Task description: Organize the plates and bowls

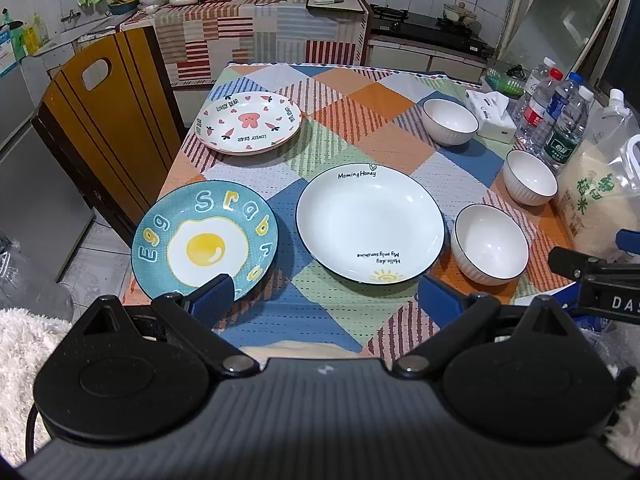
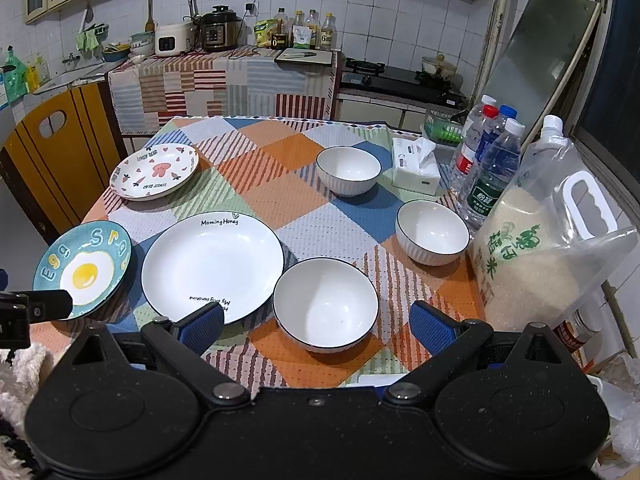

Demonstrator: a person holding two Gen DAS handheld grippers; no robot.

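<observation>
Landmark: the white "Morning Honey" plate [image 1: 370, 224], largest piece, lying flat near the front middle of the checked tablecloth [image 1: 360, 120].

- Blue fried-egg plate [image 1: 205, 242] — just beside the landmark on its left, at the table's front left corner.
- Pink-rabbit "Lovely Dear" plate [image 1: 249, 122] — behind and left of the landmark, well apart from it.
- Near white ribbed bowl [image 2: 325, 305] — just beside the landmark's right rim, upright, empty.
- Middle white bowl [image 2: 432, 233] — right of and behind the landmark, near the water bottles [image 2: 490, 168].
- Far white bowl [image 2: 348, 171] — behind the landmark, beside the tissue box [image 2: 416, 168].
- Rice jug [image 2: 548, 248] — far right of the landmark, at the table edge.

Nothing is stacked yet; all six pieces lie separate.

Left gripper [image 1: 322, 298]: fingers spread wide, holding nothing, hovering over the front edge between the egg plate and the landmark; its left pad overlaps the egg plate's near rim in view, though contact cannot be told.

Right gripper [image 2: 320, 326]: fingers spread wide, empty, straddling the near bowl, which lies straight ahead between the pads — the closer hand for any bowl.

Judgement: round pieces offer no long axis; rims are the grip. Left hand suits plates, right hand bowls.
</observation>
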